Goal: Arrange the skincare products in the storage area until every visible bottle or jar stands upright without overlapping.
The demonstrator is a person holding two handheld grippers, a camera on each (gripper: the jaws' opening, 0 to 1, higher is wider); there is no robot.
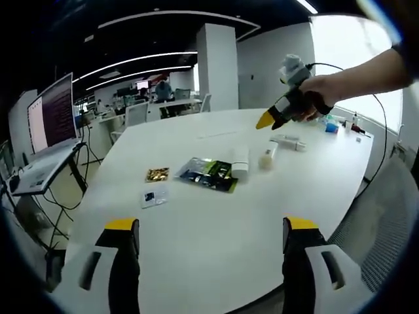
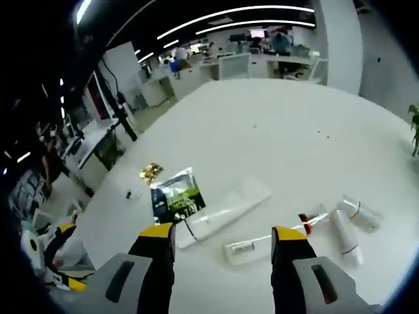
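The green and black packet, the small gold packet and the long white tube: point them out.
green and black packet [image 2: 175,198], right gripper view, middle of its face.
small gold packet [image 2: 150,172], right gripper view, its centre.
long white tube [image 2: 222,211], right gripper view, mid-body.

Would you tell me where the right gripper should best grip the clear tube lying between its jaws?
Probably mid-body, from straight above: the clear tube lies flat on the table, crosswise between the open jaws of the right gripper, so closing across its narrow width should hold it.
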